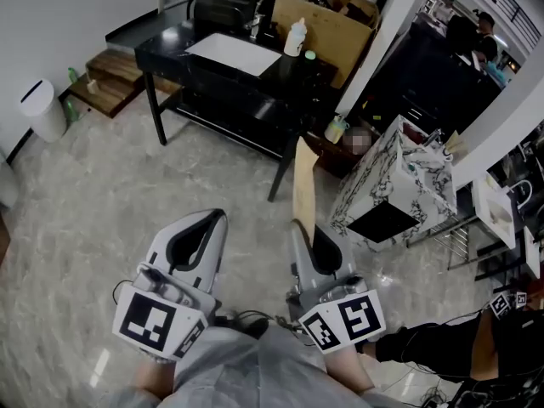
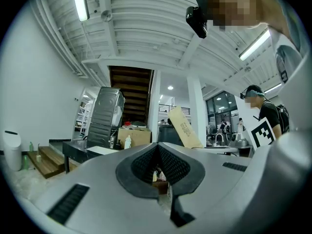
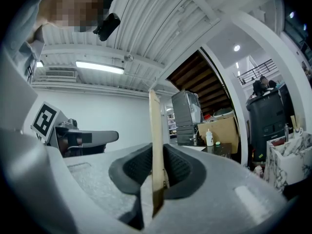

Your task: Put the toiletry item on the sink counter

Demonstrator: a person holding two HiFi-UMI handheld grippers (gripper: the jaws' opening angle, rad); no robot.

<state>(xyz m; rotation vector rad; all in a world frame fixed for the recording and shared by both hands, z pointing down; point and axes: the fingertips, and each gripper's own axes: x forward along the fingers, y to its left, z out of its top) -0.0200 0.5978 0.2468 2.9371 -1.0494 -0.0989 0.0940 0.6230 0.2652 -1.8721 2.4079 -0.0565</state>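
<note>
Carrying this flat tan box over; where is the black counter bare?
The black counter is bare left of the white rectangular basin and front right of it. Crowded at the back right: white bottle, small green-topped item, brown cardboard box.

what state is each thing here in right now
right hand-held gripper, shut on the toiletry box
toiletry box, upright, clamped by its lower end
left hand-held gripper, shut, nothing in it
white bottle, upright on the sink counter
cardboard box, top open, things inside
</note>
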